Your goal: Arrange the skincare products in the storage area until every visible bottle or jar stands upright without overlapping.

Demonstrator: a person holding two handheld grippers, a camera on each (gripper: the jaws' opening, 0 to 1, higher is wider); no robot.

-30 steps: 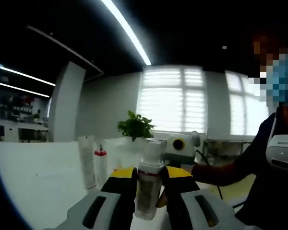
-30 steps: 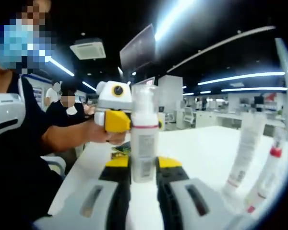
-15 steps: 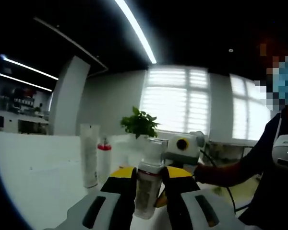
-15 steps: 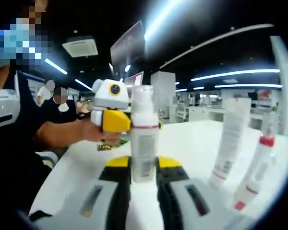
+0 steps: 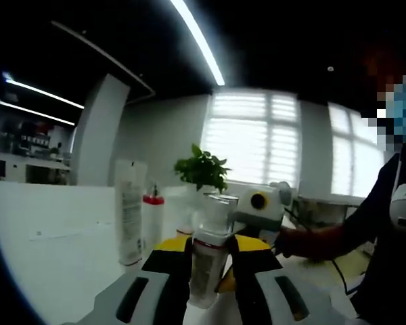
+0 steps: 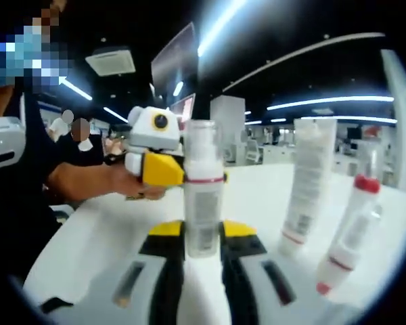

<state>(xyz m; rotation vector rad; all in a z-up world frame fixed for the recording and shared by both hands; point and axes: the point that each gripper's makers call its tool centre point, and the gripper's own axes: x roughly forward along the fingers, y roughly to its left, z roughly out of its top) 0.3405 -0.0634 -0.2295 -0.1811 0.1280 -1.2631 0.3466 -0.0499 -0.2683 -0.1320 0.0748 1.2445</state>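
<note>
1. My left tool [image 5: 210, 261] was closed on a clear pump bottle [image 5: 208, 264], its two yellow-tipped jaws pressing the bottle's sides. The bottle stood upright between them.

2. My right tool [image 6: 203, 237] was closed on a similar clear pump bottle [image 6: 203, 196] with a thin red band below its clear cap. It too stood upright between yellow-tipped jaws. I could not tell whether either bottle's base touched the white bench [image 6: 108, 230].

3. In the right gripper view, a tall white tube [image 6: 304, 189] stood cap-down on the bench to the right. Just beside it, a red-capped bottle [image 6: 348, 230] leaned at a tilt.

4. In the left gripper view, the white tube [image 5: 130, 213] and the red-capped bottle [image 5: 152, 223] stood close together on the bench, left of my jaws. A potted plant [image 5: 204, 169] sat behind them.

5. I judged the main risk to be crowding. If I set either bottle down too near the tube, a jaw could knock the tube or the leaning bottle over.

6. Letting go before a base sat flat could tip the tall, narrow bottle.
</note>
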